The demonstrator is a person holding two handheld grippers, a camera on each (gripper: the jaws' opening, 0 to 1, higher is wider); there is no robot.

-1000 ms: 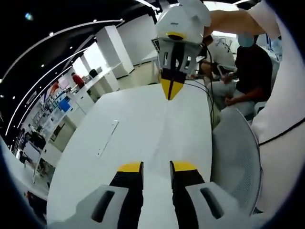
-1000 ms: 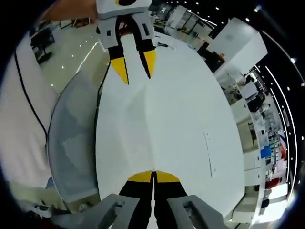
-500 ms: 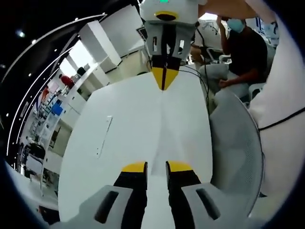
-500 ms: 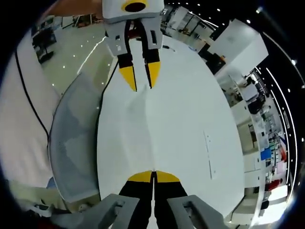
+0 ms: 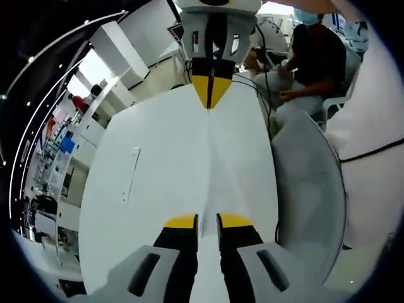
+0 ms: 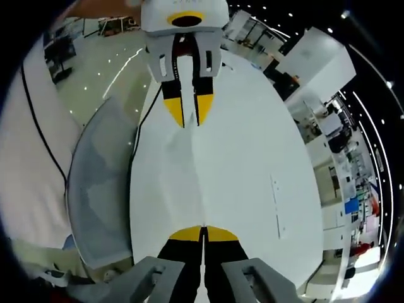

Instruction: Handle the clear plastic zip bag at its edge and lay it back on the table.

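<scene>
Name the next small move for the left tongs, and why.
Probably close the left tongs fully on the near edge of the clear bag: a narrow gap shows between them, while the right tongs look shut on the opposite edge.

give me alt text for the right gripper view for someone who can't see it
The right gripper, yellow tips shut on the near edge of a clear plastic zip bag, faces the left gripper, jaws nearly closed at the far edge, over a white table, a grey mesh chair alongside.
</scene>
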